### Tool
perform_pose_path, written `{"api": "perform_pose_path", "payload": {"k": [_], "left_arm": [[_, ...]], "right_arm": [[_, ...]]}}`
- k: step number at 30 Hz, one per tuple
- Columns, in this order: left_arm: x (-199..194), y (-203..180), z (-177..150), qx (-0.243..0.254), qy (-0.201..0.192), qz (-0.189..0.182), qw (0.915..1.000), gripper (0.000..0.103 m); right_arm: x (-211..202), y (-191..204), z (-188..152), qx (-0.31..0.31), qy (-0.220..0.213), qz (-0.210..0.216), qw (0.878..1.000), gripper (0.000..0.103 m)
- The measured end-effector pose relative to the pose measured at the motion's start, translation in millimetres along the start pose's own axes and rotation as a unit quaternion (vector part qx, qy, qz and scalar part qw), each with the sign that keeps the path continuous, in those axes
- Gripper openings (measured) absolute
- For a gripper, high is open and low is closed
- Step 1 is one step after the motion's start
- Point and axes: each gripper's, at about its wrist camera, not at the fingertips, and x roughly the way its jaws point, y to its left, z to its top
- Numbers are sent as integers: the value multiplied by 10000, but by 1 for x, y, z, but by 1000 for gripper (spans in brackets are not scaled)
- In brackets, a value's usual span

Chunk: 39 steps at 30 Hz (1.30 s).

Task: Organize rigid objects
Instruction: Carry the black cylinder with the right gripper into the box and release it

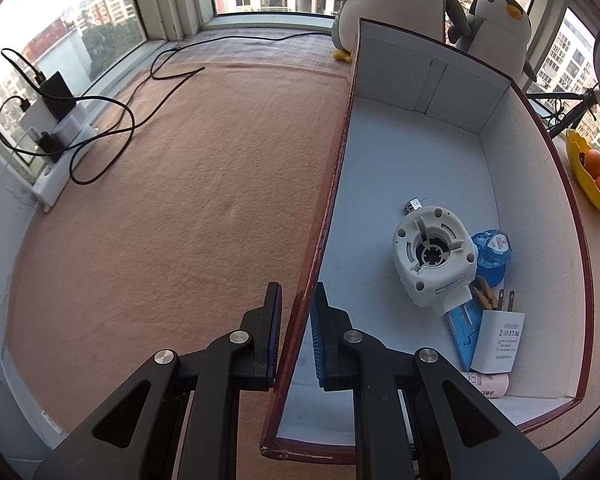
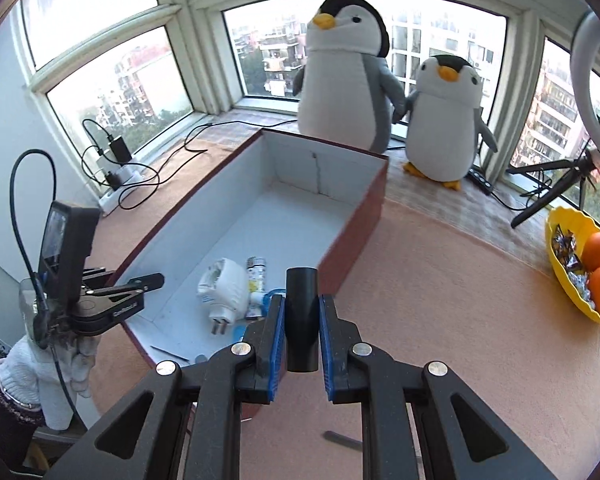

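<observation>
Your left gripper (image 1: 296, 332) straddles the box (image 1: 428, 168) wall, jaws slightly apart, barely pinching; keep it steady. Your right gripper (image 2: 302, 322) is clamped on the black tube (image 2: 301, 316) over the box's near edge: carry it further in, release low beside the white adapter (image 2: 224, 286). Peach mat (image 2: 440, 320), bay window sill.

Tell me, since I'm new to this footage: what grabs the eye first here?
Two plush penguins stand at the window behind a big red box with a white inside. The right tongs hold a black tube over the box's near corner, while the left tongs straddle its left wall. A white plug-in device lies inside, and a yellow bowl of oranges sits far right.
</observation>
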Motion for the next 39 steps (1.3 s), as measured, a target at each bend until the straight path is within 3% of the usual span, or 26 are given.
{"api": "perform_pose_path", "payload": {"k": [12,33,37,39], "left_arm": [[0,3,0,-84,-64,-29,9999,8],[-1,3,0,-120,-75,20,9999,9],[0,3,0,-111,-72,27,9999,9],[-1,3,0,-100,-69,32,9999,9]], "right_arm": [[28,53,-2,-480,249,306,9981,15],[60,66,-7,-660,693,575,9937,15],[56,66,-7,-583,622,574,9947,33],[51,65,-8,-526,561,582,9953,33]]}}
